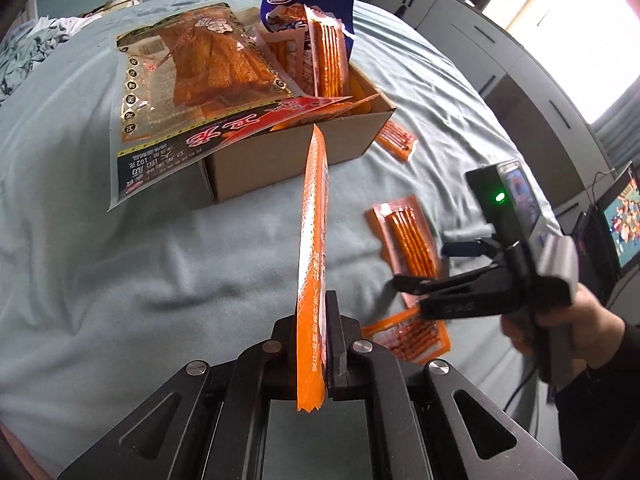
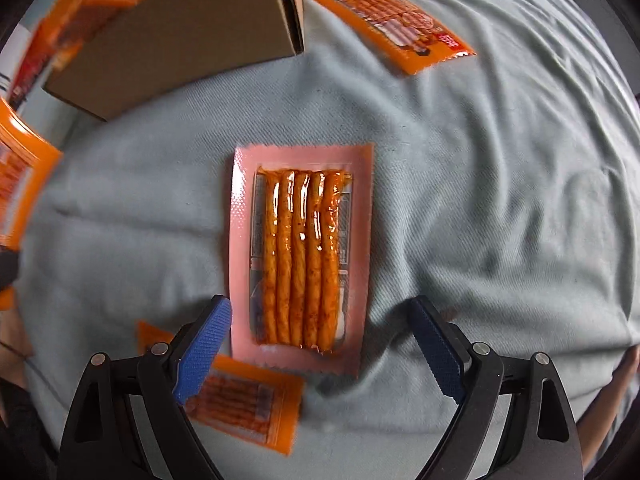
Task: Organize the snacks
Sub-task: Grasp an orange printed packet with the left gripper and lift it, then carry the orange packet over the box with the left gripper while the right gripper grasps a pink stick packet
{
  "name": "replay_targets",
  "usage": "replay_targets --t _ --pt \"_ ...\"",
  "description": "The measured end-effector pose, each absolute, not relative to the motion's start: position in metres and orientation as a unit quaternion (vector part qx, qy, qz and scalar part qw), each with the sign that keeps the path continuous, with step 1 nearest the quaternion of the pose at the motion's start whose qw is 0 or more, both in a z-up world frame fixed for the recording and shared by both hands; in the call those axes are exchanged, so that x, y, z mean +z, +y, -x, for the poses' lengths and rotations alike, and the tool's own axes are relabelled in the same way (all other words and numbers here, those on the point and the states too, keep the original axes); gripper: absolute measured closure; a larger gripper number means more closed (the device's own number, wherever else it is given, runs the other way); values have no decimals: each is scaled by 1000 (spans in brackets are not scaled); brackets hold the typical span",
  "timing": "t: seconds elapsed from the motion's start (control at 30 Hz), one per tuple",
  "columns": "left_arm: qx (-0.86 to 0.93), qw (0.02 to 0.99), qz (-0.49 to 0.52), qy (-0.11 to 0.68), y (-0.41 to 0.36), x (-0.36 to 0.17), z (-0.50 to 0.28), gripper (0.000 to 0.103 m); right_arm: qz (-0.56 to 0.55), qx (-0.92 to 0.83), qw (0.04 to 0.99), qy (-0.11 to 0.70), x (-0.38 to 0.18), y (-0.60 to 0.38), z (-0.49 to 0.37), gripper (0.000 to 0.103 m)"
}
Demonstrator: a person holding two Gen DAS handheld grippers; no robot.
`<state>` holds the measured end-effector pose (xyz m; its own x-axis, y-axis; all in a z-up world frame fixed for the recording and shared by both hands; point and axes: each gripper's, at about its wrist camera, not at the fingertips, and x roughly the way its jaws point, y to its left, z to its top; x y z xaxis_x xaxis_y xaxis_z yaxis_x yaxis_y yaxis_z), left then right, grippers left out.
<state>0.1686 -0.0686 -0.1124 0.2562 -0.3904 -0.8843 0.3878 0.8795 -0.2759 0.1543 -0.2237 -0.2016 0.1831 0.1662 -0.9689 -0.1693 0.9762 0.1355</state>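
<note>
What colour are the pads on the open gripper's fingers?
Blue, with a ridged texture. The right gripper pads show best in the right wrist view.

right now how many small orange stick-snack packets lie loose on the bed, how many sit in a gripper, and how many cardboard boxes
small orange stick-snack packets lying on the pale blue bedsheet: 3
small orange packet clamped in the left gripper: 1
brown cardboard box: 1
total: 5
</note>
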Motion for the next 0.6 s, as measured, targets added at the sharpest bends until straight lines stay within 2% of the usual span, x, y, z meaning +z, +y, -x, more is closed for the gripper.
replay_targets --t 0.1,0.13,0.17,0.2,0.3,0.33,0.37,0.6 --pt "-248 792 4 557 -73 -110 -170 98 33 117 776 618 -200 -215 -154 14" --pt "-249 792 4 557 -74 -109 -170 98 33 125 779 614 -197 -215 -154 23" --pt "-249 792 5 557 -75 -109 -170 98 31 129 783 608 -193 -218 -154 39" --pt "-250 792 5 557 -76 -108 -170 98 23 132 783 607 -190 -221 -154 43" --pt "-253 792 3 555 -78 -106 -169 98 -41 141 784 603 -181 -246 -156 67" --pt "-254 793 2 554 -78 -104 -168 98 -58 142 784 601 -179 -254 -158 89" --pt "-256 793 1 553 -78 -103 -167 98 -80 150 780 603 -178 -262 -159 94" --pt "-258 794 11 550 -77 -96 -170 98 -126 156 778 595 -169 -298 -161 97"
